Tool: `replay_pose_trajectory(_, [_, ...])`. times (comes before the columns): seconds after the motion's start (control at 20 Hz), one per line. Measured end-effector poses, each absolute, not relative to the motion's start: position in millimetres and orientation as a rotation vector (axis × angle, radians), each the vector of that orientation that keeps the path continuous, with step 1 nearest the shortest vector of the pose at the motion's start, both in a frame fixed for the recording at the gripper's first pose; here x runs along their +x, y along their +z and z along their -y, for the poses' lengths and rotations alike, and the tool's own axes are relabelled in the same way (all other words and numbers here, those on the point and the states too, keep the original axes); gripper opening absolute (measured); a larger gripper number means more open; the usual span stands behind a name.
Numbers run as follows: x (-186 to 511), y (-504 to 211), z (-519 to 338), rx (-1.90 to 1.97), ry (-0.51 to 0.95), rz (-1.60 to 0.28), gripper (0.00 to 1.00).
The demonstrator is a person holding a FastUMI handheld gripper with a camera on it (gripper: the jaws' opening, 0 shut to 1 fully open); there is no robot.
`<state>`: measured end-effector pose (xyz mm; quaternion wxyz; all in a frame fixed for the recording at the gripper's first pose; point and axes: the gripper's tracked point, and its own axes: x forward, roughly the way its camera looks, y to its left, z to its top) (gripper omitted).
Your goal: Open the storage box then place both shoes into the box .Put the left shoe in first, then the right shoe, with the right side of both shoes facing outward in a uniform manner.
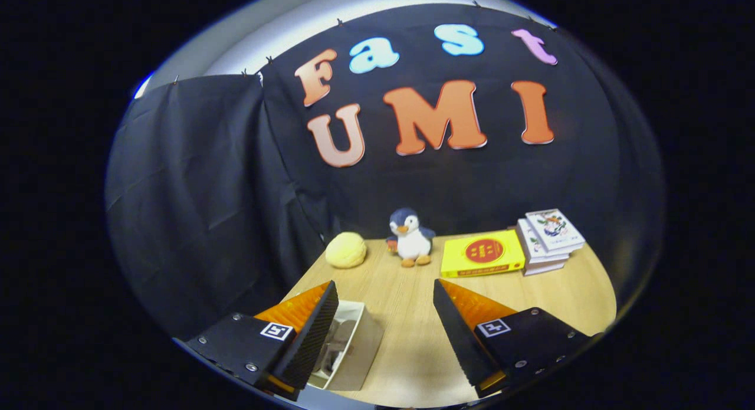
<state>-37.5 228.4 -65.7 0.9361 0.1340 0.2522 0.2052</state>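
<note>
A pale storage box (360,354) sits on the wooden table, open at the top, partly hidden behind one finger of the gripper (386,295). Inside lies something brownish-grey, apparently a shoe (337,342), its shape and facing too hidden to tell.

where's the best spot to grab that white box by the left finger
Probably the white box's near upright wall, taken over its top rim from above: the top looks open with something grey inside, so one finger can go inside and one outside. The gripper is open, the box beside its left finger.

Ridged fingers (318,327) on screwed black mounts with square tag markers
</note>
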Motion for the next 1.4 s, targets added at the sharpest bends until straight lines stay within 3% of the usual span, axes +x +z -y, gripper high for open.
replay_pose_trajectory(0.3, [-20,19,-134,0.242,0.333,-0.163,0.97])
replay_pose_trajectory(0.6, [-27,66,-68,0.222,0.274,0.010,0.97])
replay_pose_trajectory(1.05, [-25,64,11,0.114,0.133,0.023,0.97])
replay_pose_trajectory(1.4, [-20,59,28,0.106,0.108,0.015,0.97])
